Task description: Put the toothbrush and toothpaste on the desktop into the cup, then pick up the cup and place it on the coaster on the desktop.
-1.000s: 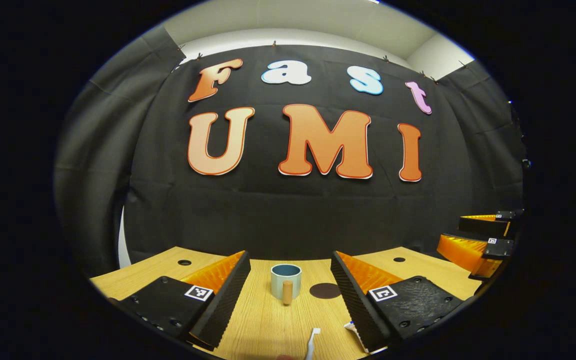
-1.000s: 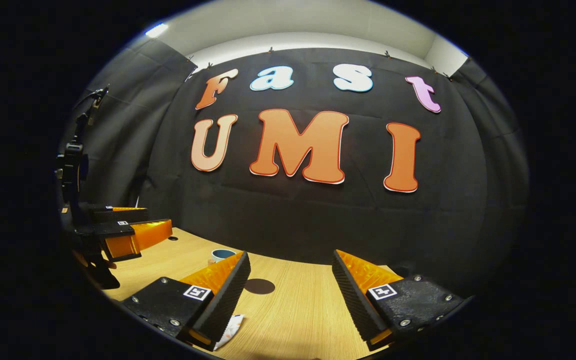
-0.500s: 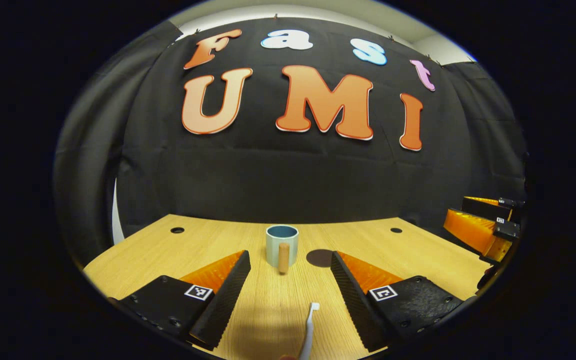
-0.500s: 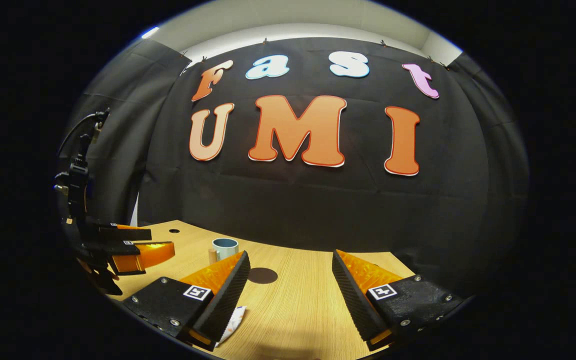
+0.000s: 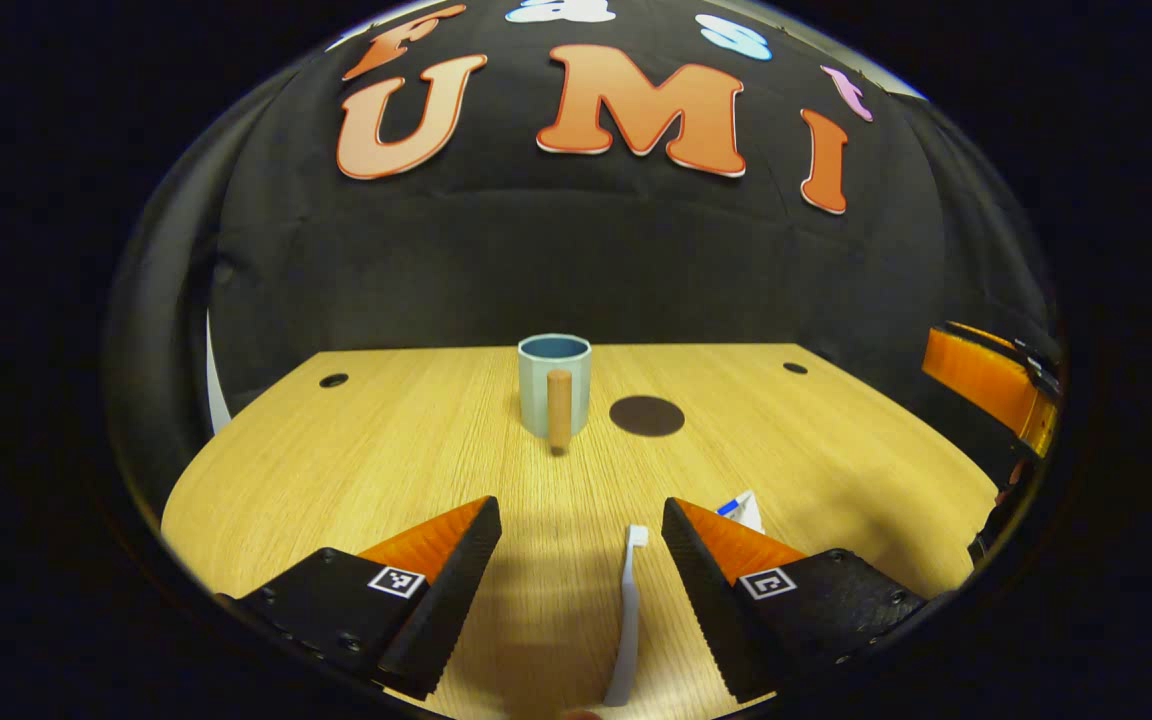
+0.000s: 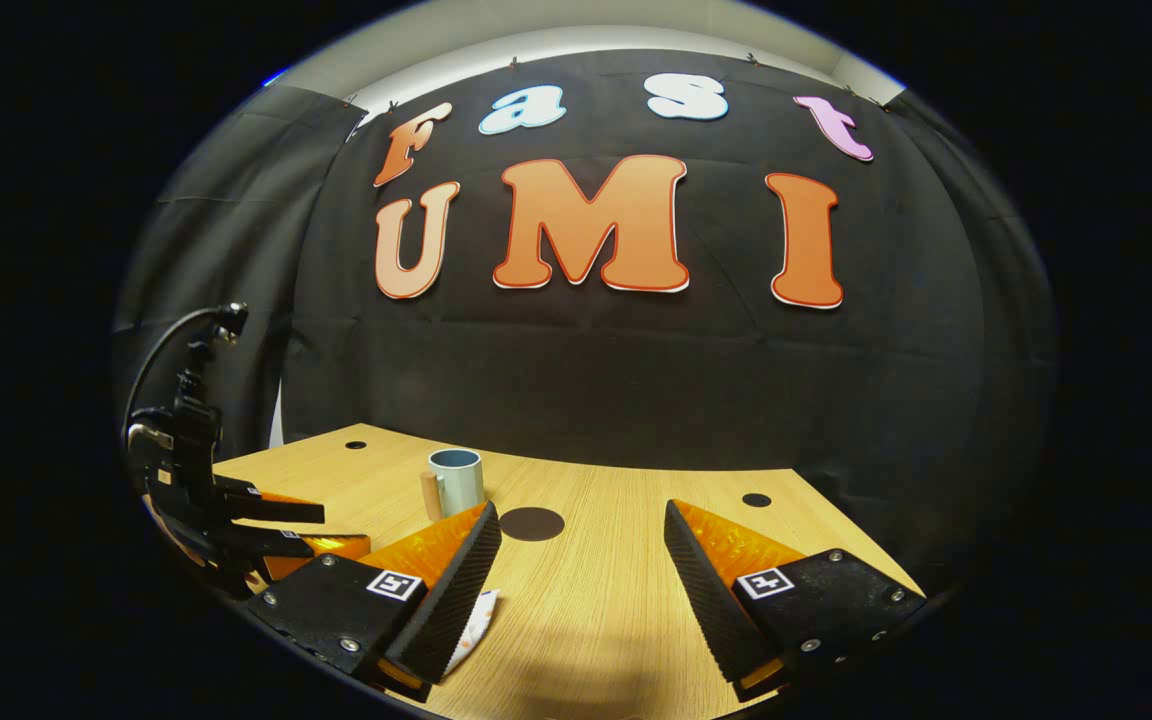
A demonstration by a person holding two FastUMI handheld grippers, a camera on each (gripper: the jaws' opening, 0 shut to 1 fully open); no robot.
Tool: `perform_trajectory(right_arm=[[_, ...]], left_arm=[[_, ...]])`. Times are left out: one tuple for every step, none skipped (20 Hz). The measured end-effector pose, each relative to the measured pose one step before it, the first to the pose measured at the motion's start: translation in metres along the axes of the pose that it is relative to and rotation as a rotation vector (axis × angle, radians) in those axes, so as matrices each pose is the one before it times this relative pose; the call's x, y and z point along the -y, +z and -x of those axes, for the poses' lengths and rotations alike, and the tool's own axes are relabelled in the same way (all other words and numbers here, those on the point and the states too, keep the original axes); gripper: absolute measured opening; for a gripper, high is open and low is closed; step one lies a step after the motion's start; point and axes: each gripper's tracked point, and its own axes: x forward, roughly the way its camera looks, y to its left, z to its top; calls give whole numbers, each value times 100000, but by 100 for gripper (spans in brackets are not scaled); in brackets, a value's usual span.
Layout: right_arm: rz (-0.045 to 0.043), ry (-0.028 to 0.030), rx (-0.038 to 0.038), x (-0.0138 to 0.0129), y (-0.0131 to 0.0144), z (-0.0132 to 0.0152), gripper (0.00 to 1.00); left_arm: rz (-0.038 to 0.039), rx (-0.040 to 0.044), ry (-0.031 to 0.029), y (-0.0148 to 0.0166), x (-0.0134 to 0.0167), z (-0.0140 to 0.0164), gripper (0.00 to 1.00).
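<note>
Overhead, black cloth walls in the light wooden desktop [image 5: 356,470]. Between the left gripper [image 5: 581,575]'s spread, empty jaws lies the white toothbrush [image 5: 626,620], lengthwise; the toothpaste [image 5: 744,508] peeks just past its right finger. Beyond stand the blue cup [image 5: 554,385] (wooden handle facing the camera) and dark round coaster [image 5: 646,415]. The right gripper [image 6: 581,580] also gapes, empty.

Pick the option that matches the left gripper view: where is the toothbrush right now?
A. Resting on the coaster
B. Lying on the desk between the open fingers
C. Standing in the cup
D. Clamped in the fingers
B: the toothbrush lies flat on the desk between the left gripper's spread fingers, short of the cup and coaster.
</note>
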Motion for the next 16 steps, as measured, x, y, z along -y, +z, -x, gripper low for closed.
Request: perform_trajectory(right_arm=[[-786, 428, -784, -19, -325, 22, 99], [-821, 214, -624, -27, -287, -51, 99], [-676, 11, -913, 34, -297, -83, 99], [-558, -9, -901, 34, -322, -53, 99], [-495, -5, -903, 52, -311, -34, 99], [-302, 57, -1037, 22, -265, -107, 99], [-266, -20, -839, -25, -258, -87, 99], [128, 1015, -875, -197, -195, -49, 99], [405, 970, -897, -277, -389, 28, 99], [505, 641, -773, -166, -135, -21, 99], [522, 644, -693, -220, -233, -136, 98], [379, 435, -776, -178, -215, -91, 99], [309, 238, -843, -183, -245, -123, 99], [257, 130, -774, -184, -217, -82, 99], [254, 504, -552, -182, -169, -31, 98], [129, 593, -213, -227, -123, -78, 99]], left_arm=[[-1070, -3072, -742, -557, 70, 70, 98], [-1719, -2855, -183, -551, -125, 75, 98], [-1775, -2423, 40, -366, -125, 69, 98], [-1367, -2103, -264, -289, 73, 72, 98], [-367, -1242, -909, -25, 215, -111, 98], [111, -1936, -917, -240, 254, -163, 98], [255, -1811, 106, -715, 240, -285, 98], [-257, -2332, 1496, -449, -148, -188, 98], [17, -1582, 1768, -332, -413, 47, 97], [648, -546, -291, -190, 155, -122, 96], [781, -1202, -841, -556, 360, 100, 96], [53, -1679, -498, -435, 166, -40, 94], [249, -1447, -893, -687, 72, -282, 92], [208, -2107, -917, -361, 239, -95, 92], [-678, 411, 799, 202, -128, -127, 92], [447, 460, 444, 300, 86, 92, 87]])
